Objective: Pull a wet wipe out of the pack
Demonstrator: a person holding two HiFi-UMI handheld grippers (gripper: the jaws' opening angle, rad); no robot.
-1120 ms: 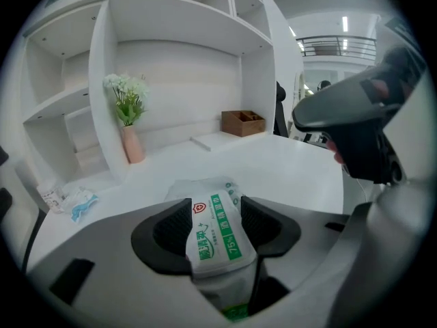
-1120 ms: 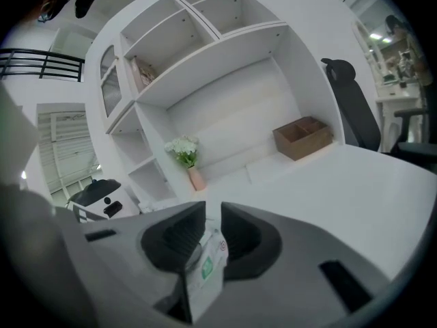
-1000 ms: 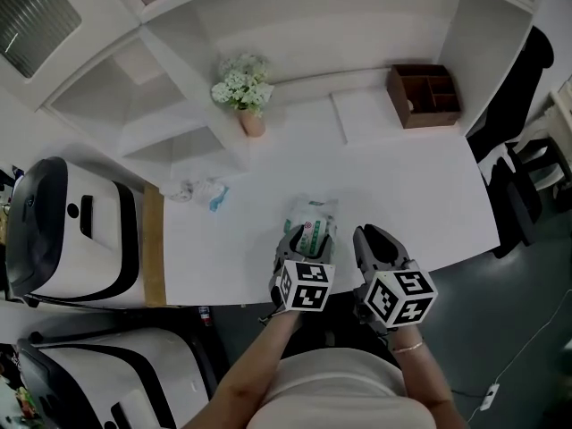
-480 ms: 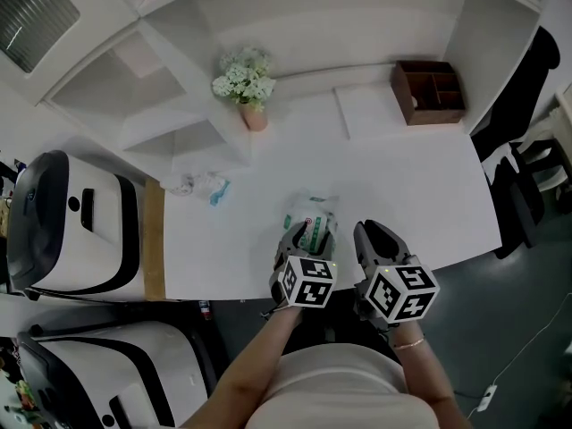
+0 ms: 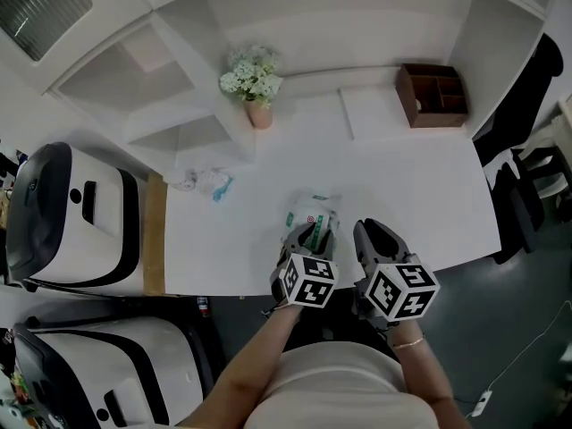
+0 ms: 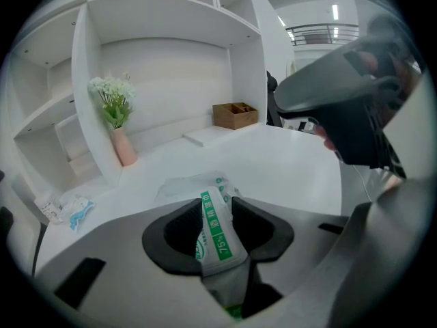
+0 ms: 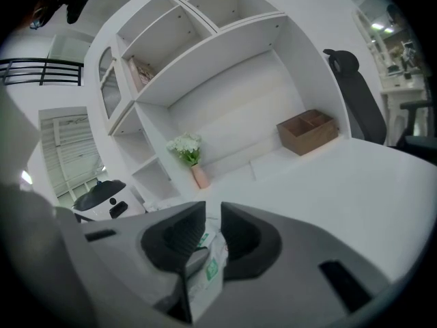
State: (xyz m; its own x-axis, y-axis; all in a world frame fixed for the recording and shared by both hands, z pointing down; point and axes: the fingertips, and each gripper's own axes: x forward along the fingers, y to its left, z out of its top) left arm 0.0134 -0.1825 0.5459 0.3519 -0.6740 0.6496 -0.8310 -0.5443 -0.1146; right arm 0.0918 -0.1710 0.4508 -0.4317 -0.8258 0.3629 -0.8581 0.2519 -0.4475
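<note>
On desk (image 5: 420, 195), left gripper (image 5: 311, 237) jaws closing on wipe pack (image 5: 313, 211); right gripper (image 5: 374, 238) jaws narrow, empty (vase (image 5: 260, 113), wooden box (image 5: 433, 96) behind).

The middle and right of the white tabletop (image 5: 420, 186) are left clear. The back is blocked by a pink vase of white flowers (image 5: 259, 112) and a brown wooden box (image 5: 433, 96), the left by crumpled wrappers (image 5: 202, 183), the front by a white-and-green wet wipe pack (image 5: 315, 211).
</note>
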